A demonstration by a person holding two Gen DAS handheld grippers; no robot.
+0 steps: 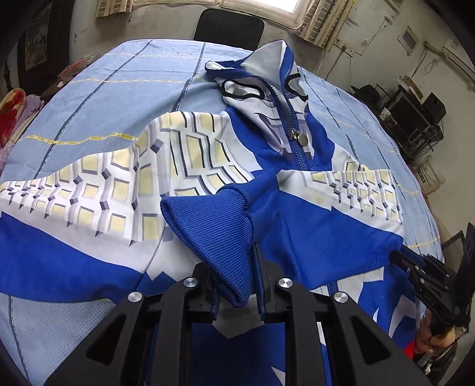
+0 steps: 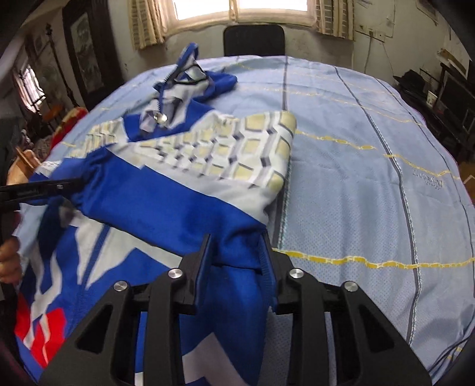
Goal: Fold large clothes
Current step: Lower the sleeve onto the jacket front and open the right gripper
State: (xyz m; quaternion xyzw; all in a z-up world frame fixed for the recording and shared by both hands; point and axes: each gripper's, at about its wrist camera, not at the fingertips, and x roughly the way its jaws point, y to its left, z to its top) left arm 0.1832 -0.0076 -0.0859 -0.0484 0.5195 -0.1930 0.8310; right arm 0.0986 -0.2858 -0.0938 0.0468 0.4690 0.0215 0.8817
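1. Blue-and-white jacket (image 1: 207, 166) lies zipped and spread on the light blue bedsheet (image 1: 89, 98), collar toward the black chair (image 1: 228, 26).
2. Left gripper (image 1: 236, 285) pinches the jacket's ribbed blue cuff (image 1: 213, 234).
3. Right gripper (image 2: 237, 267) is pressed on a bunched fold of the jacket's blue edge.

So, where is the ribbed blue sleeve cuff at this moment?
In the left wrist view the ribbed blue cuff sits low at centre, pinched in the left claw, over the jacket front, just below the zipper pull.
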